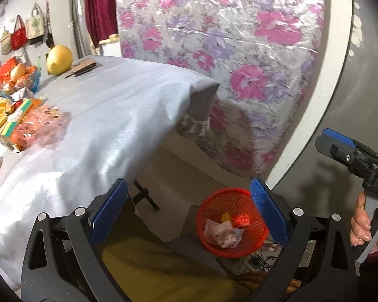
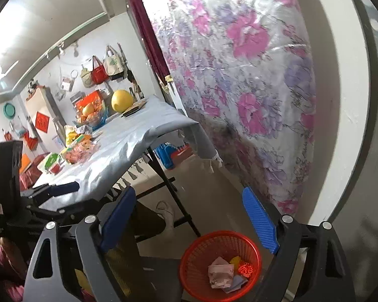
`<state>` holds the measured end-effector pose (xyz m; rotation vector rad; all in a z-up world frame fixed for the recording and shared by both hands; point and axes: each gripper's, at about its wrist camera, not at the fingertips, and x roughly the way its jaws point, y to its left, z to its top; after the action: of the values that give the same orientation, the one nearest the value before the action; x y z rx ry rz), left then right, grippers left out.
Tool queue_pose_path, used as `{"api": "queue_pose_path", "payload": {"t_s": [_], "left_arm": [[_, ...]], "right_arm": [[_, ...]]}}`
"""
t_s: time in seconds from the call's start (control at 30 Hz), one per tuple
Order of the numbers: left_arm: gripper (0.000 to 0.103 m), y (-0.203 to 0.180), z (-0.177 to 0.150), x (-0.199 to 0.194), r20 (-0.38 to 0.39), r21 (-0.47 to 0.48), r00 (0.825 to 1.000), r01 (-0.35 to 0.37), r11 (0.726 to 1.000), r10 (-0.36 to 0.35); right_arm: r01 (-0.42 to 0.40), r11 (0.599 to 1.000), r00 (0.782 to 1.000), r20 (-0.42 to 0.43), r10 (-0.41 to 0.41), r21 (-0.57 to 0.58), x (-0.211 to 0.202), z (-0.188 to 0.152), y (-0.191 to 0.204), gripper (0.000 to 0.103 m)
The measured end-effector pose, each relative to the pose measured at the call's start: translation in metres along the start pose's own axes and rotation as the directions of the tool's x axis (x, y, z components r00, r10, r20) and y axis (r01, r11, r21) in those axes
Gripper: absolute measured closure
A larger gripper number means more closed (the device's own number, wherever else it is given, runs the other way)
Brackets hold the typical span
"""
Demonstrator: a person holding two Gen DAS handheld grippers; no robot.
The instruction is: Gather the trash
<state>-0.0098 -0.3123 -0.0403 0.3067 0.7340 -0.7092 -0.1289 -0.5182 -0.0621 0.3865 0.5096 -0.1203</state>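
On the floor, the red basket (image 1: 233, 224) sits below both wide, empty hand-held grippers (image 1: 189, 211).

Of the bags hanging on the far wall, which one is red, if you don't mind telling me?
The red bag hangs in the middle of the row, between two beige cloth bags: a smaller one and a taller one with a green print.

A: What did the left gripper (image 1: 189, 214) hold?

B: Nothing. Its blue pads (image 1: 267, 209) stood wide apart, empty, above a red basket (image 1: 206, 216) on the floor.

A: Basket contents?

B: Crumpled pink paper (image 1: 220, 234), a yellow scrap (image 1: 225, 217) and a red scrap (image 1: 242, 219).

A: Surroundings?

B: A table (image 1: 100, 115) under grey cloth lay to the left, with snack packets (image 1: 20, 123) and a yellow fruit (image 1: 59, 60). The right gripper (image 1: 352, 156), in a hand (image 1: 363, 221), appeared at the right edge.
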Motion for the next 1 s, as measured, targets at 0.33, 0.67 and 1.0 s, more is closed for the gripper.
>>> {"api": "queue_pose_path", "payload": {"t_s": [0.33,0.67,1.0], "left_arm": [[0.007,0.034,-0.007,-0.017,0.042,-0.074,0.996,-0.073,0.995,0.076],[0.007,0.091,-0.016,-0.035,0.072,-0.208,0.987,-0.127,0.97,0.144],[0.007,0.191,-0.032,-0.064,0.087,-0.403,0.96,-0.209,0.891,0.265]], "right_arm": [[0.086,0.979,0.99,-0.096,-0.105,-0.186,0.019,-0.007,0.039,0.006],[0.042,0.975,0.993,-0.096,-0.064,-0.217,0.023,0.007,0.077,0.006],[-0.078,0.957,0.989,-0.14,0.04,-0.28,0.058,0.016,0.153,0.006]]}}
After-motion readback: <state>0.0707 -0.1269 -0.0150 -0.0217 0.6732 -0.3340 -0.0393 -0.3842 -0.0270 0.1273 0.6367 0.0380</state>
